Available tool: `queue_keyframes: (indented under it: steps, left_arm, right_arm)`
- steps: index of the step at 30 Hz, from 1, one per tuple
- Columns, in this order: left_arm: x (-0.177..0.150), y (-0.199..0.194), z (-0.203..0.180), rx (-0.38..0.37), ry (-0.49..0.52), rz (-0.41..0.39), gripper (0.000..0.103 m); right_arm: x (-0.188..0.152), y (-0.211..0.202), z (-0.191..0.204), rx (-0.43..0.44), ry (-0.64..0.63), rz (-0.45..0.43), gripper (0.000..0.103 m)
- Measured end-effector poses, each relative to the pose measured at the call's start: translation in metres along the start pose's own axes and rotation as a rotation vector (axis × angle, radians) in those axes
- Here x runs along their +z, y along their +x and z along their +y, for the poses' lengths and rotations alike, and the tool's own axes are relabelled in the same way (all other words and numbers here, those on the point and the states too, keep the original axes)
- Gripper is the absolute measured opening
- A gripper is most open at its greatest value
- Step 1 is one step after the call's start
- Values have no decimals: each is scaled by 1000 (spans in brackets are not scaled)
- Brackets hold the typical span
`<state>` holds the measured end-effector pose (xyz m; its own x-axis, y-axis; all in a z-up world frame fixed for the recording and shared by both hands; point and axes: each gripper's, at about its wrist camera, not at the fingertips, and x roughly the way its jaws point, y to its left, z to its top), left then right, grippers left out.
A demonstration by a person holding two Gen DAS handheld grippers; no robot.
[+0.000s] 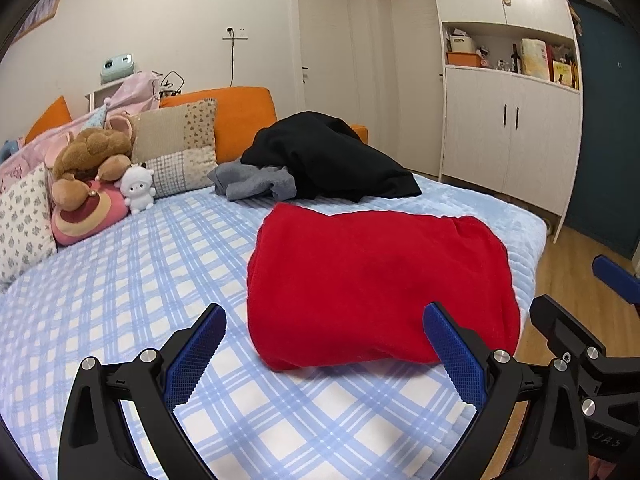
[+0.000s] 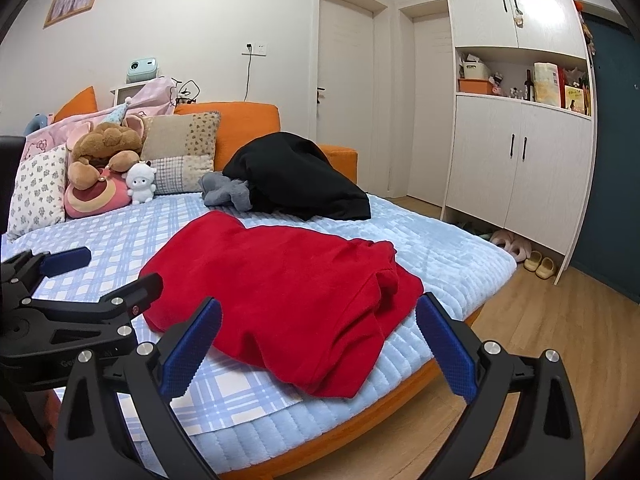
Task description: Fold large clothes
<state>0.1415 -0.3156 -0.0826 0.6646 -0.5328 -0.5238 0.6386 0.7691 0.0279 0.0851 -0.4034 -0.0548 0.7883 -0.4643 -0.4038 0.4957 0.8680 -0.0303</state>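
Both grippers, left (image 1: 325, 354) and right (image 2: 318, 346), hover with fingers wide apart and empty before a folded red garment (image 1: 376, 284) near the bed (image 1: 120, 260) corner, where a careless tug could drag it off.

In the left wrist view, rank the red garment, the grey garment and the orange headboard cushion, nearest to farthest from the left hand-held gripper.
1. Red garment, folded, just ahead of the left hand-held gripper.
2. Grey garment, mid-bed, beside the black one.
3. Orange headboard cushion, at the bed's far end.
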Motion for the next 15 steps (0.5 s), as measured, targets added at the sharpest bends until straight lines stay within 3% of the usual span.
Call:
queue_keyframes:
  steps: [15]
  left_arm:
    - [-3, -1, -5, 2, 10, -2, 100]
  right_arm:
    - [-2, 1, -1, -6, 15, 8, 96]
